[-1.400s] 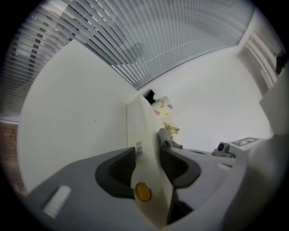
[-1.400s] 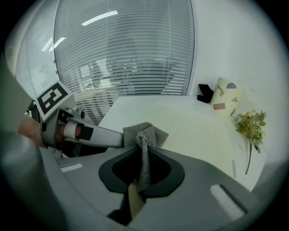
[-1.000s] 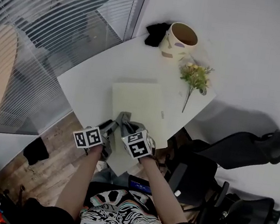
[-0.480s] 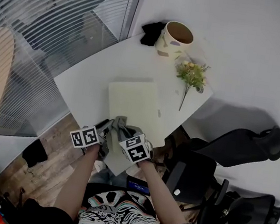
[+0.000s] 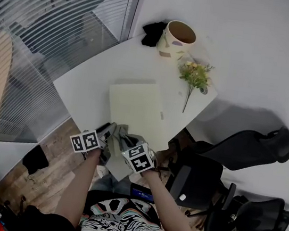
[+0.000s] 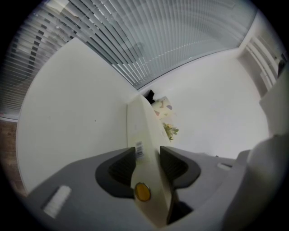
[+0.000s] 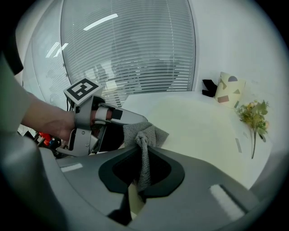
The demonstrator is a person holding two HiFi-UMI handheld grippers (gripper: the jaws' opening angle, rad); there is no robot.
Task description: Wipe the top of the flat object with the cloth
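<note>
— What does everything rest on?
— A white table, seen from above with one corner pointing away.
— And what lies directly on it?
— A pale yellow flat object lies near the middle and reaches toward the near side. At the far corner a pale pot with coloured shapes stands upright, and a small black thing is just beside it. Near the pot, by the right edge, lies a sprig of flowers.
</note>
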